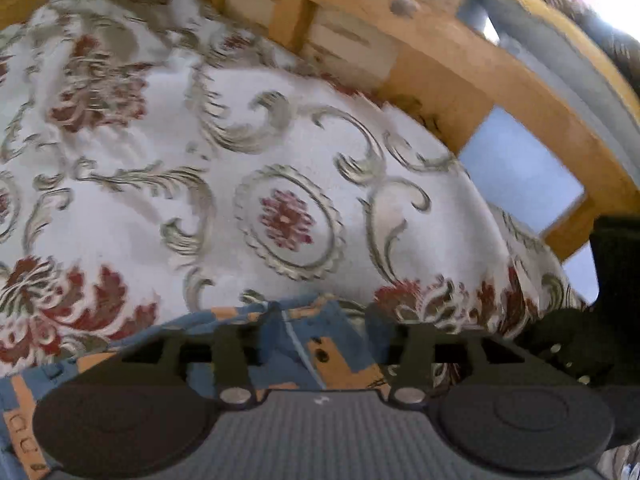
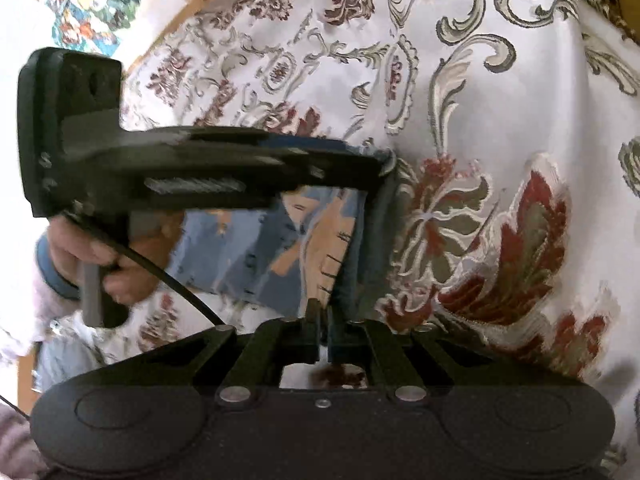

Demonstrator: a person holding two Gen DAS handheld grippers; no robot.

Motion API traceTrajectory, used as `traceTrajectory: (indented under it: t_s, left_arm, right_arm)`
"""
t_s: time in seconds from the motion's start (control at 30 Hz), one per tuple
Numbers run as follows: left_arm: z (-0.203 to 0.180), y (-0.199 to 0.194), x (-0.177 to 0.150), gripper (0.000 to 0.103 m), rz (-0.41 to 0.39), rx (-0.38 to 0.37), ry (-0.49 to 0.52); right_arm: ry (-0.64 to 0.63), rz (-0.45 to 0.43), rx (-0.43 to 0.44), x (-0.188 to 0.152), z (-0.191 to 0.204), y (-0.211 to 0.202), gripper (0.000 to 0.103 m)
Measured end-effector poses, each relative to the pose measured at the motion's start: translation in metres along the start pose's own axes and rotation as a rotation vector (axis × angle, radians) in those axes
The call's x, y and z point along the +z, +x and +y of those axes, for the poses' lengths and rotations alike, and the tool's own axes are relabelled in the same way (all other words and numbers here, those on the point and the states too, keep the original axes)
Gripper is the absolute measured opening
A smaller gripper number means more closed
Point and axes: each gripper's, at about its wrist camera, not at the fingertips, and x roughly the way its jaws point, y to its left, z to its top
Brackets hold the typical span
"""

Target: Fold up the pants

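Two grippers, both working the pants (image 2: 256,248), which lie on a bed cover (image 1: 280,140) w/ cream ground, grey scrolls and dark red flowers.

Left wrist view: left gripper (image 1: 320,344) sits low over the pants; fingers (image 1: 230,356) spread wide, blue fabric showing between them. Can't tell whether the tips touch or grip the cloth, since they're hidden by the gripper's own body. Pants are blue w/ orange-tan patches and a pale stripe; only their upper part shows, at the bottom of the view, edge resting on the cover. Beyond the cover's far edge runs a wooden frame (image 1: 440,76) w/ slats, pale blue surface visible through its gaps. Black piece of the other gripper pokes in at right.

Right wrist view: right gripper (image 2: 323,336) has its fingers pressed nearly together, thin gap only, pinching a dark blue fold of the pants that rises up between them. Left gripper crosses this view from the left, black body horizontal, tip reaching the pants' top edge. Person's hand (image 2: 100,256) wraps its handle, blue cuff and pale sleeve behind; black cable (image 2: 172,280) trails down from it. Pants hang/bunch between the two tools, lifted partly off the cover. Top left corner: colourful picture (image 2: 92,4) on a white wall, beyond the wooden frame edge.
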Motion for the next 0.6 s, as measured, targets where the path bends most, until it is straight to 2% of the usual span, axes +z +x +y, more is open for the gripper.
traceTrajectory:
  t_s: [0.07, 0.13, 0.2, 0.3, 0.37, 0.4, 0.43, 0.5, 0.57, 0.6]
  left_arm:
    - [0.011, -0.017, -0.005, 0.068, -0.042, 0.001, -0.017]
    - [0.025, -0.038, -0.012, 0.075, -0.081, 0.018, -0.026]
    - [0.042, -0.060, -0.025, 0.079, -0.113, 0.062, -0.043]
    - [0.069, -0.090, -0.053, 0.081, -0.129, 0.123, -0.077]
    - [0.086, -0.106, -0.076, 0.081, -0.115, 0.170, -0.099]
    - [0.096, -0.113, -0.088, 0.081, -0.102, 0.198, -0.112]
    - [0.106, -0.118, -0.100, 0.081, -0.089, 0.228, -0.127]
    - [0.130, -0.131, -0.126, 0.081, -0.059, 0.286, -0.180]
    - [0.155, -0.145, -0.150, 0.081, -0.036, 0.333, -0.232]
    - [0.168, -0.152, -0.161, 0.081, -0.023, 0.368, -0.251]
  right_arm:
    - [-0.036, 0.009, -0.018, 0.000, 0.004, 0.000, 0.019]
    - [-0.076, -0.002, -0.042, -0.002, 0.011, -0.005, 0.040]
    - [-0.147, -0.042, -0.099, -0.001, 0.024, -0.011, 0.052]
    - [-0.275, -0.129, -0.168, -0.001, 0.046, -0.016, 0.053]
    - [-0.304, -0.160, -0.145, 0.003, 0.054, -0.015, 0.053]
    - [-0.307, -0.160, -0.107, 0.006, 0.057, -0.011, 0.053]
    - [-0.301, -0.141, -0.071, 0.010, 0.058, -0.003, 0.052]
    - [-0.305, -0.072, -0.065, 0.017, 0.058, 0.019, 0.052]
    - [-0.316, 0.005, -0.141, 0.024, 0.049, 0.042, 0.053]
    - [-0.309, 0.022, -0.180, 0.027, 0.040, 0.049, 0.047]
